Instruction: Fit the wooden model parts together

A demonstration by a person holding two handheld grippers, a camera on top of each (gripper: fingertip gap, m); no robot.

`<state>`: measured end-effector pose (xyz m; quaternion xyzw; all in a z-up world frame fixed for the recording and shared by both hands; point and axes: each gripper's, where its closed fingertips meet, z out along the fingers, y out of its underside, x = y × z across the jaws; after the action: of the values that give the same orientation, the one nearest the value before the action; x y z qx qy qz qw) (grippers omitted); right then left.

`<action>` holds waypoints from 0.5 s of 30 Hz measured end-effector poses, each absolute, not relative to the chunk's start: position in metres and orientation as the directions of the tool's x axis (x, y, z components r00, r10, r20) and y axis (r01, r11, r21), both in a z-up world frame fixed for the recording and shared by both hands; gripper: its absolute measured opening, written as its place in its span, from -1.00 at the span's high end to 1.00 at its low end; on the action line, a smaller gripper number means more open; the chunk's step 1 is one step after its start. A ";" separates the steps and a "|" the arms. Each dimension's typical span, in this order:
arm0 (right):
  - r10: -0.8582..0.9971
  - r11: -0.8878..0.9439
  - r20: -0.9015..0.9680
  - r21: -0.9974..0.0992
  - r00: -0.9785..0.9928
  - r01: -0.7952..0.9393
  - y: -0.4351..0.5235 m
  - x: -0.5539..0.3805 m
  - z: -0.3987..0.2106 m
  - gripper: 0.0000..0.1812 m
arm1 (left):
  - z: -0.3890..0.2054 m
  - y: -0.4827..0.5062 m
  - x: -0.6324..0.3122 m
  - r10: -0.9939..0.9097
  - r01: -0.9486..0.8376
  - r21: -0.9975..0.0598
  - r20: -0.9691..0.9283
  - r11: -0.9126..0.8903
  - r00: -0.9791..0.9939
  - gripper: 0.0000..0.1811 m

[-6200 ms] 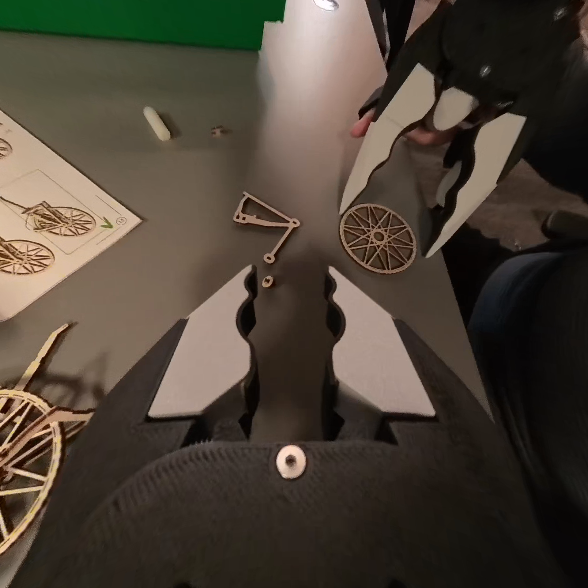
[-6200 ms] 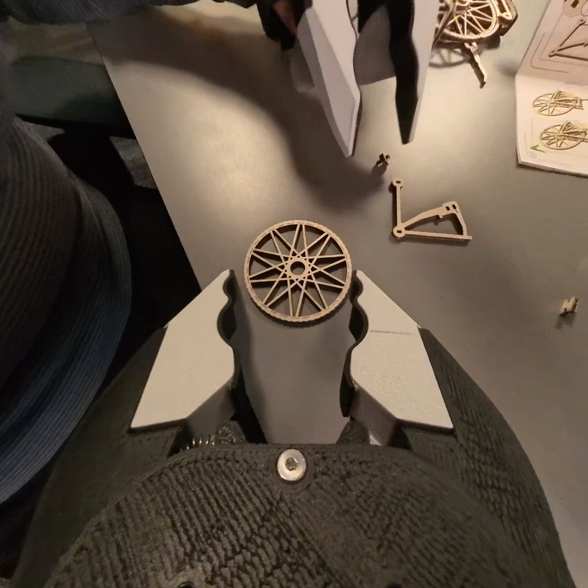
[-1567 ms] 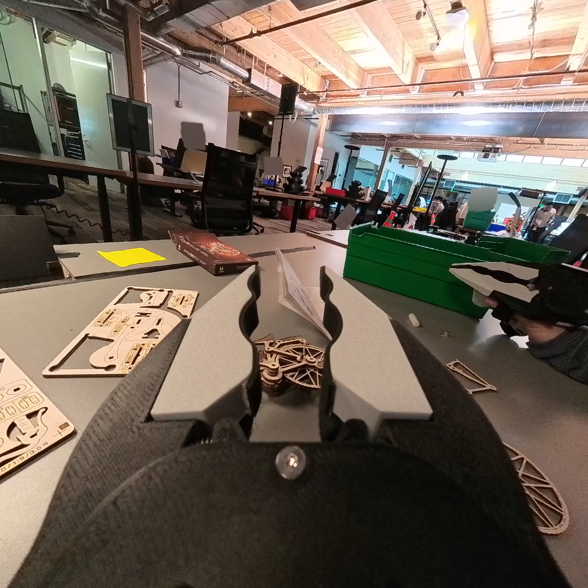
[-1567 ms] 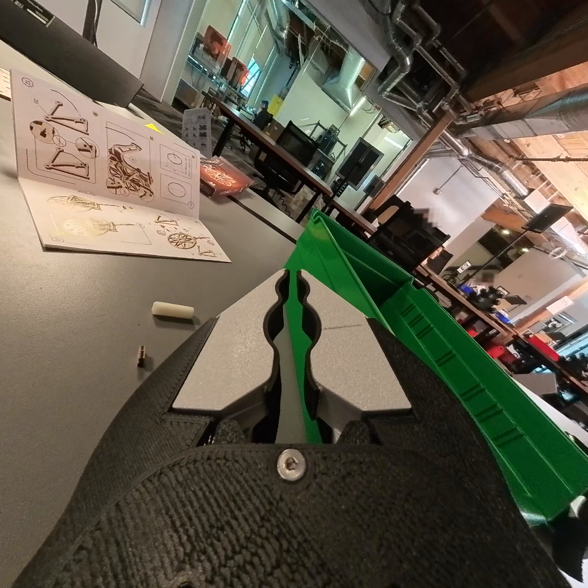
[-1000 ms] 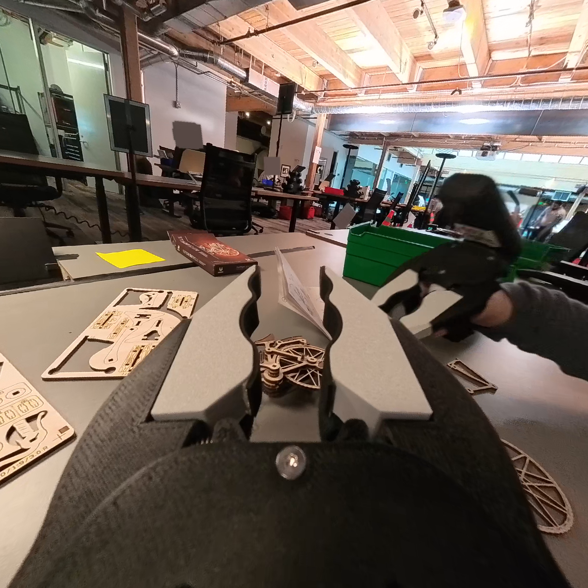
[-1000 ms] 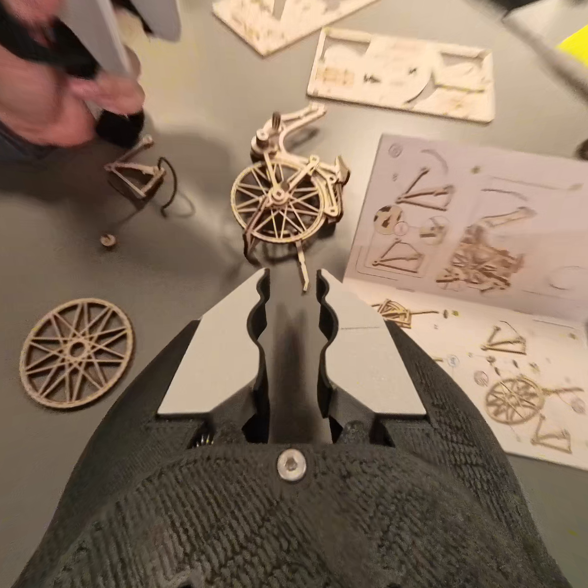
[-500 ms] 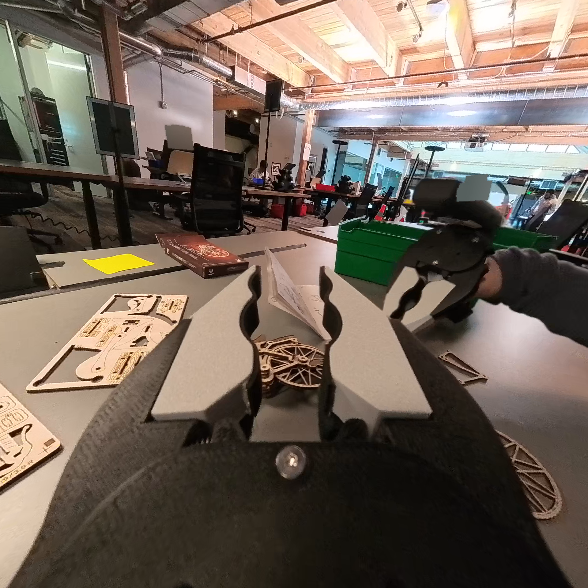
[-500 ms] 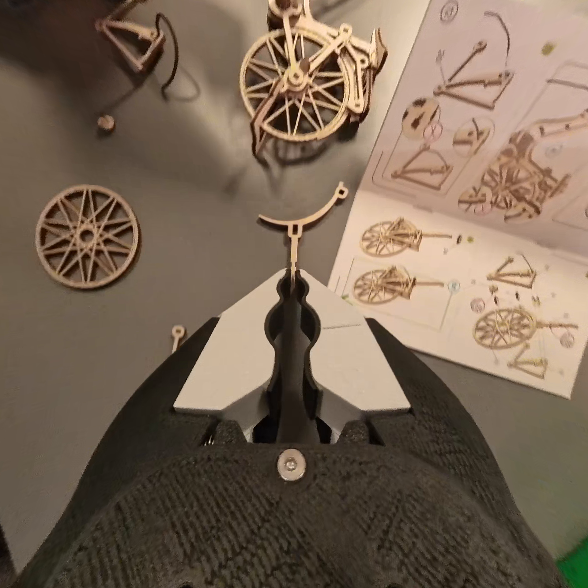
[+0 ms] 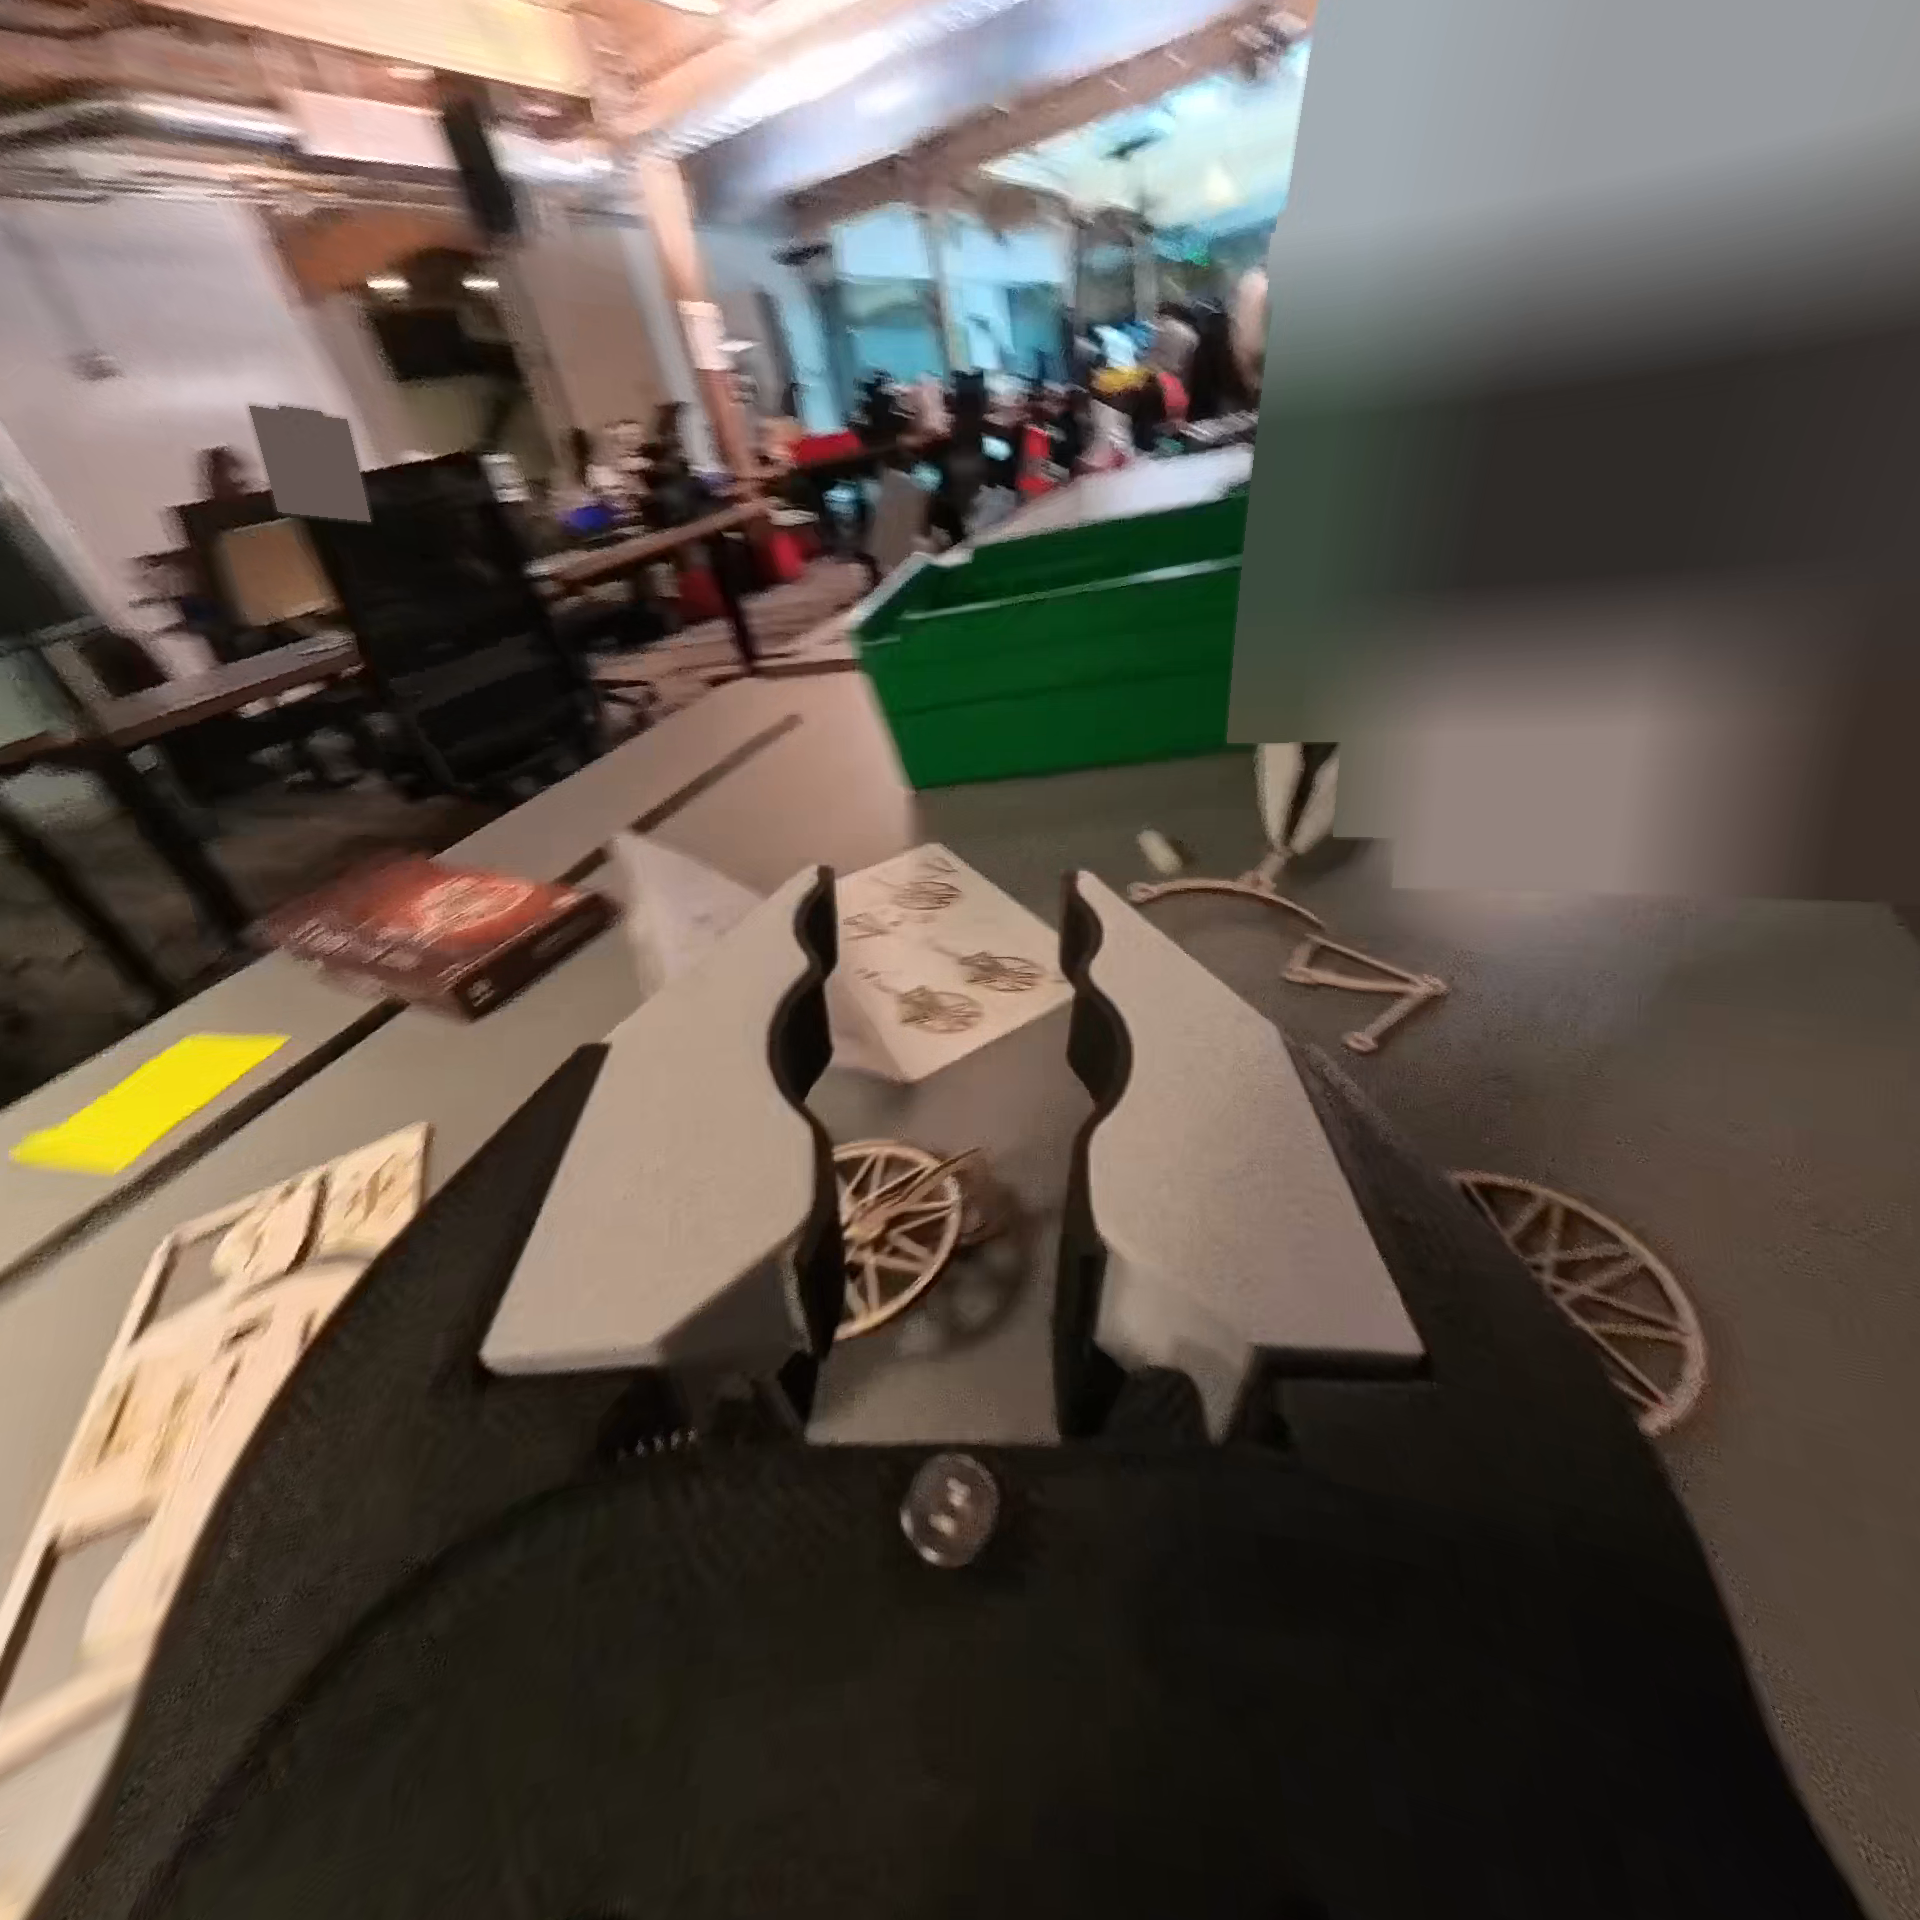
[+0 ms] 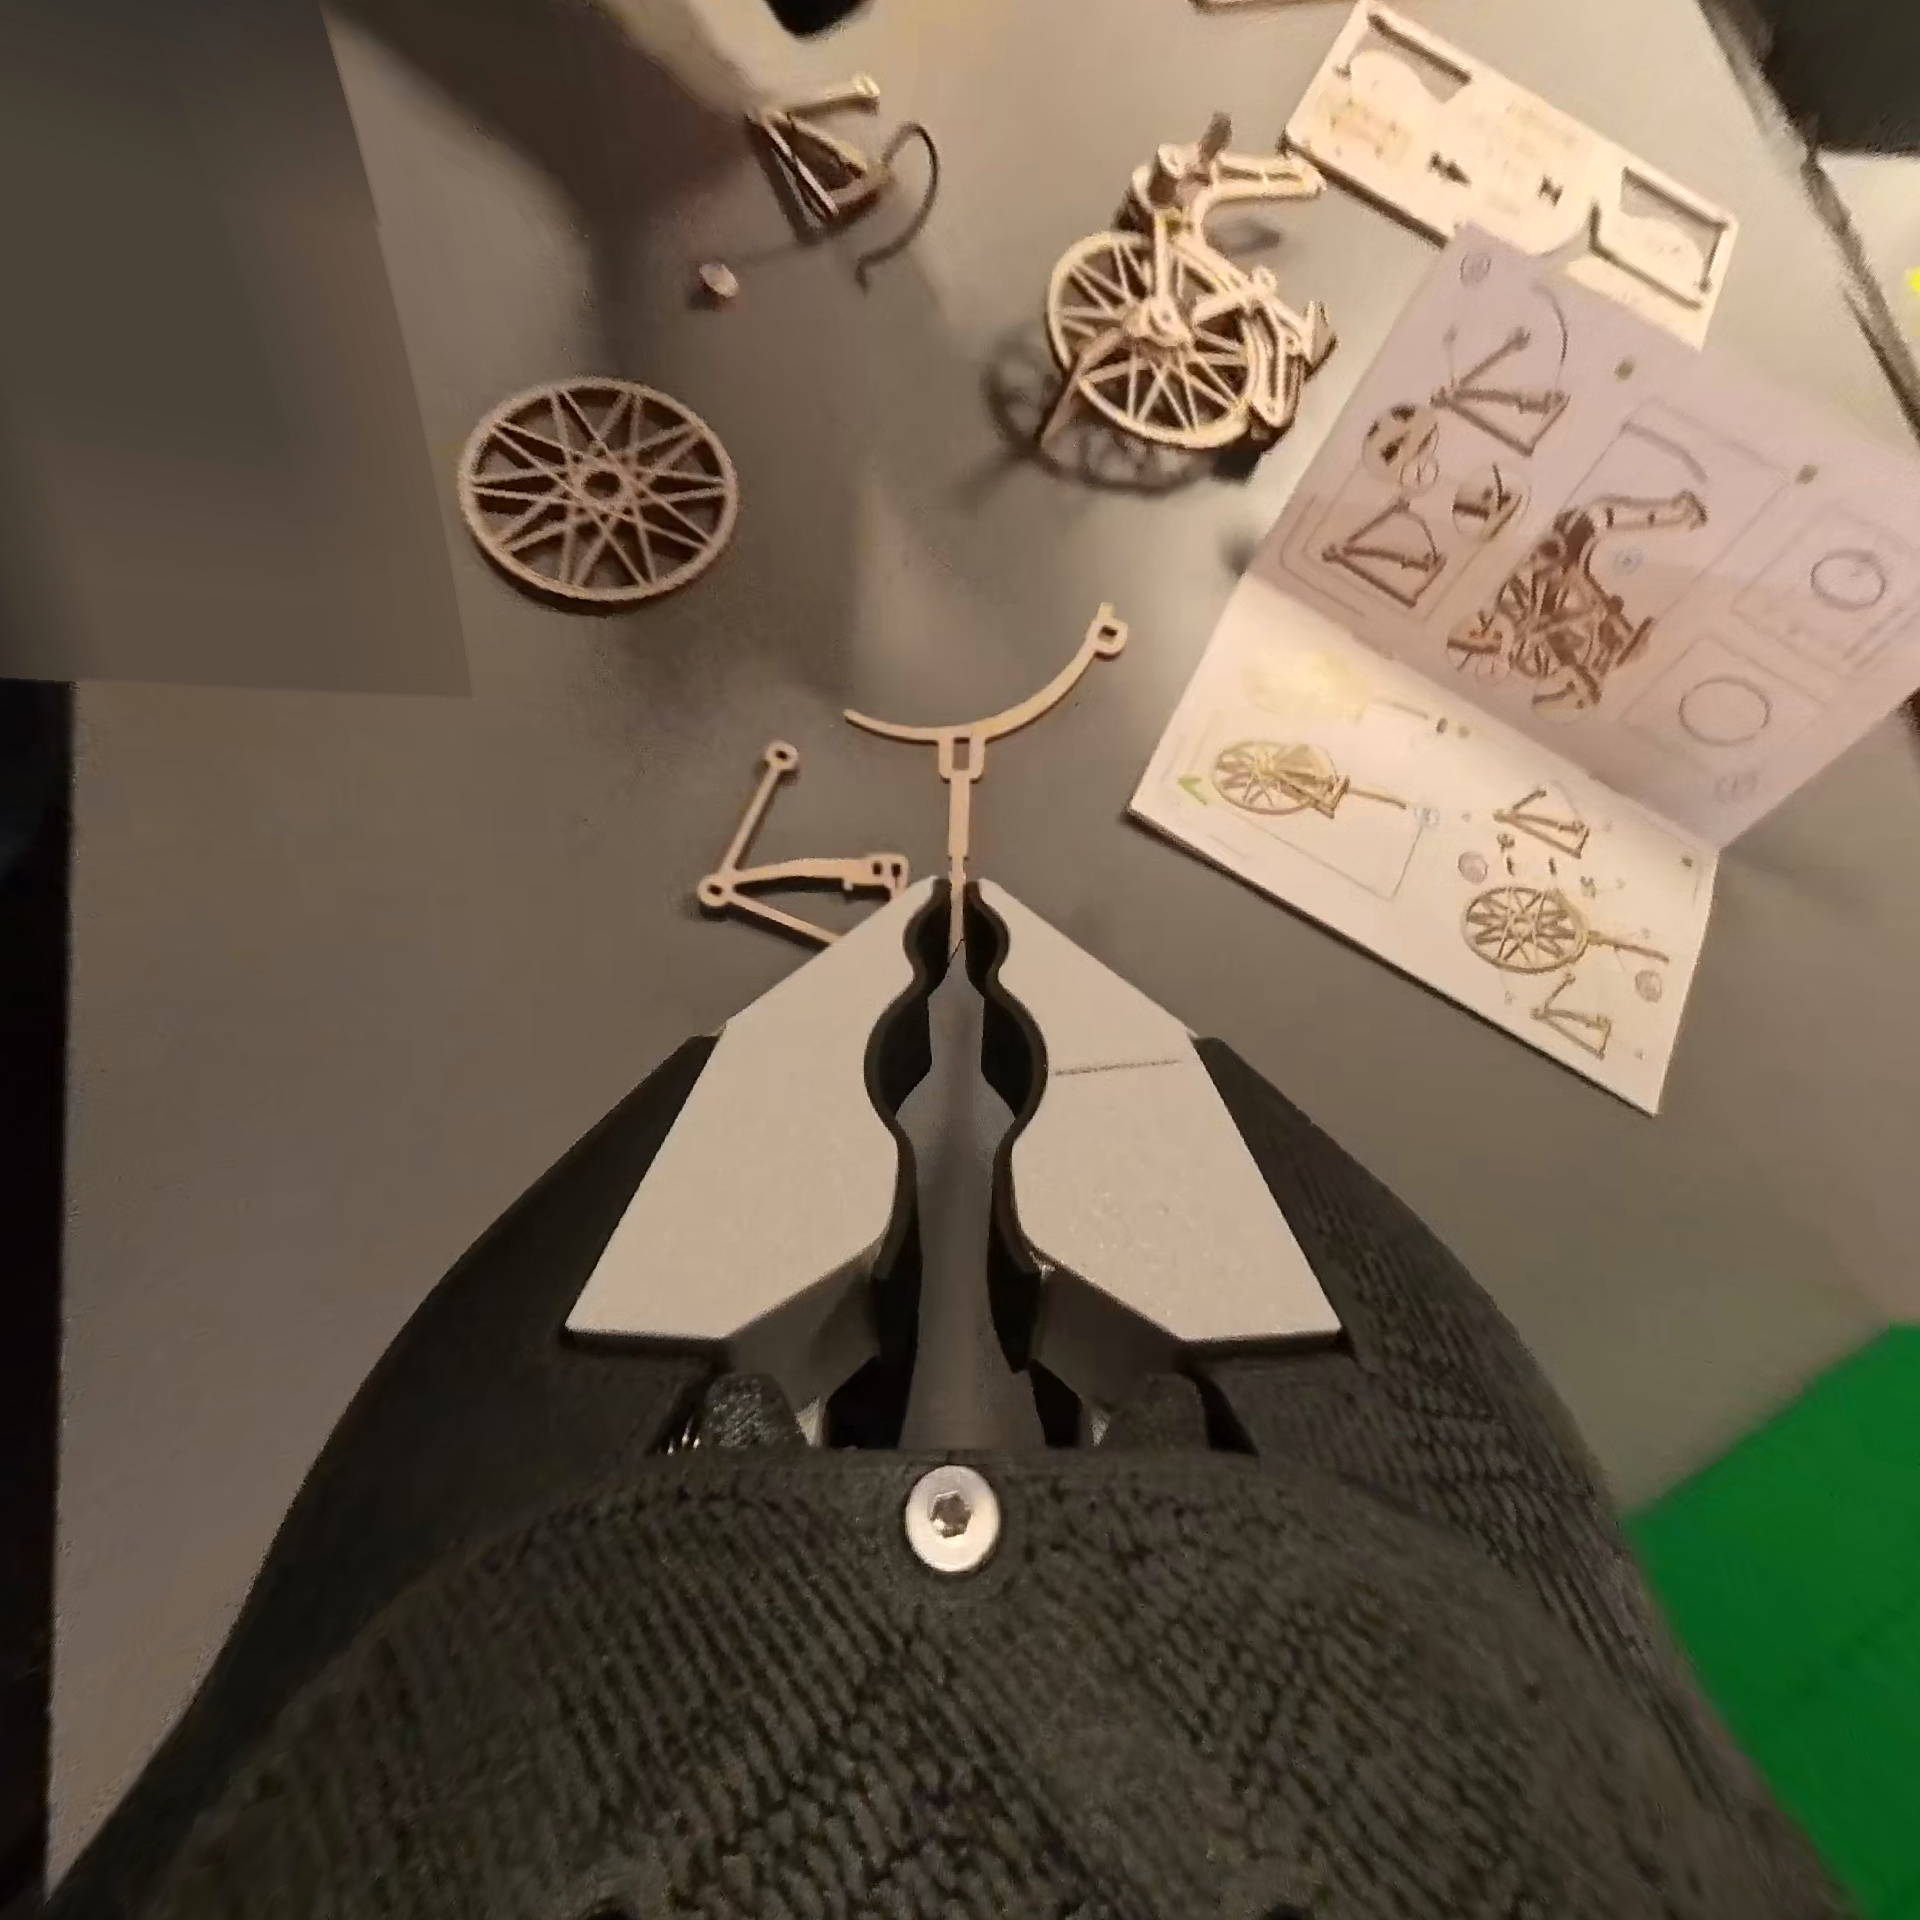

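One curved piece point(image 10: 982, 717) (stem pinched) protrudes from right tool point(image 10: 957, 891).

**Parts on the table, counted**

One loose wheel point(image 10: 600, 497). One part-built model point(image 10: 1174, 343). One arc piece point(image 10: 977, 717). Two triangular frames point(image 10: 790, 883) point(image 10: 821, 156). One peg point(image 10: 717, 281). One booklet point(image 10: 1558, 727). Two part sheets point(image 9: 187, 1351) point(image 10: 1507, 177). One green bin point(image 9: 1049, 655). One box point(image 9: 436, 935).
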<state>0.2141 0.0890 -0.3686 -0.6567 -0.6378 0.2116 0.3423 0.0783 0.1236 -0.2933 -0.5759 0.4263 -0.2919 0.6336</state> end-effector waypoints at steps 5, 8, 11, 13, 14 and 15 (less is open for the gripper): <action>0.996 0.076 0.087 -0.750 -0.015 0.657 0.075 0.205 -0.357 1.00 | -0.317 0.092 0.142 -0.954 -0.267 -0.930 -0.287 0.255 0.090 0.28; 0.995 0.102 0.084 -0.745 -0.060 0.659 0.070 0.206 -0.354 1.00 | -0.332 0.082 0.162 -0.980 -0.316 -0.928 -0.183 0.197 -0.075 0.31; 0.992 0.123 0.077 -0.759 -0.099 0.639 0.064 0.204 -0.350 1.00 | -0.341 0.073 0.170 -0.983 -0.339 -0.933 -0.061 0.119 -0.175 0.45; 0.990 0.137 0.080 -0.765 -0.118 0.630 0.062 0.203 -0.349 1.00 | -0.350 0.074 0.172 -0.980 -0.377 -0.916 -0.072 0.138 -0.184 0.48; 0.989 0.143 0.083 -0.766 -0.124 0.627 0.062 0.202 -0.349 1.00 | -0.355 0.076 0.171 -0.979 -0.395 -0.905 -0.090 0.157 -0.183 0.50; 0.988 0.147 0.087 -0.766 -0.126 0.626 0.063 0.202 -0.348 1.00 | -0.358 0.075 0.170 -0.977 -0.405 -0.899 -0.097 0.168 -0.192 0.55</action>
<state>0.2018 0.0632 -0.3484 -0.5838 -0.6912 0.2924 0.3097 0.1704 0.0754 -0.3581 -0.5166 0.6686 -0.3858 0.3704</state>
